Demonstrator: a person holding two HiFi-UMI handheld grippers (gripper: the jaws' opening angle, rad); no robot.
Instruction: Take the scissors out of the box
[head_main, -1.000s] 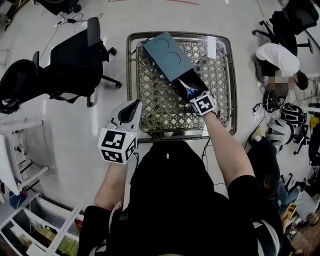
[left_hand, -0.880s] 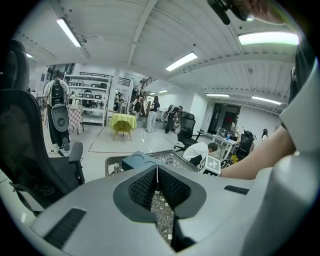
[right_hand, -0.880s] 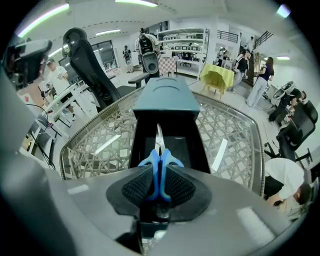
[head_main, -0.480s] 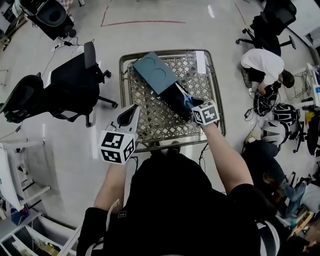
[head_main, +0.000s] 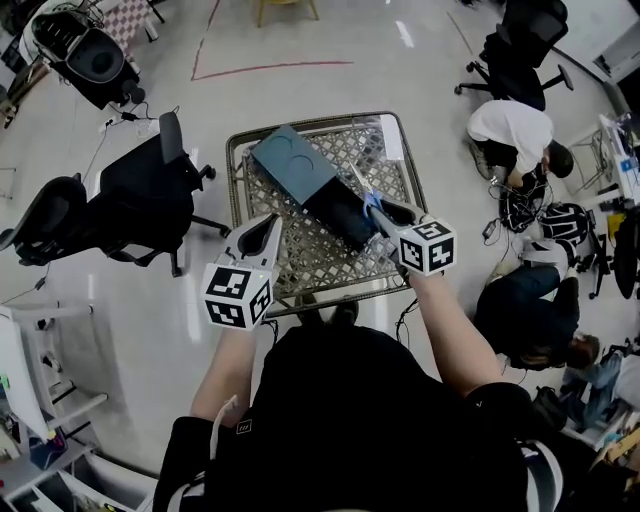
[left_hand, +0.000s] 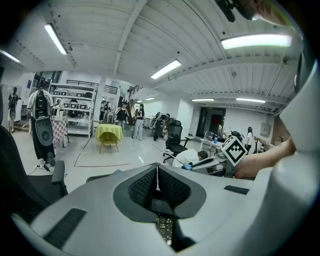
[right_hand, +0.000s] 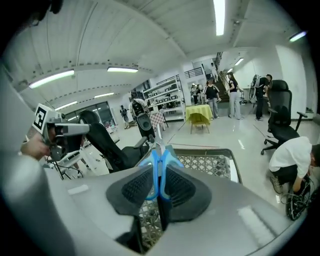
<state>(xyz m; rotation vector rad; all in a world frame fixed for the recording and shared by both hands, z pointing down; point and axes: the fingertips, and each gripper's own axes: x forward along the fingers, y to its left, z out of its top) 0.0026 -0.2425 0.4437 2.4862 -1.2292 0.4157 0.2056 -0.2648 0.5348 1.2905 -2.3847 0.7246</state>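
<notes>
A box with a teal lid (head_main: 290, 163) and a black pulled-out tray (head_main: 338, 213) lies on the lattice-top metal table (head_main: 400, 150). My right gripper (head_main: 376, 205) hovers above the tray's near end, shut on the blue handles of the scissors (head_main: 366, 196), whose blades point up and away. In the right gripper view the blue handles of the scissors (right_hand: 159, 170) sit clamped between the pads of the right gripper (right_hand: 160, 186). My left gripper (head_main: 268, 222) is shut and empty, held over the table's near left edge; its pads meet in the left gripper (left_hand: 157, 179) view.
Black office chairs (head_main: 150, 185) stand left of the table. A person in white (head_main: 512, 128) crouches at the right among cables, and another person (head_main: 528, 318) sits nearer. A small yellow table (left_hand: 109, 133) stands far off on the open floor.
My right gripper has lifted the scissors up out of the box's black tray and toward me. The left gripper has risen slightly.
</notes>
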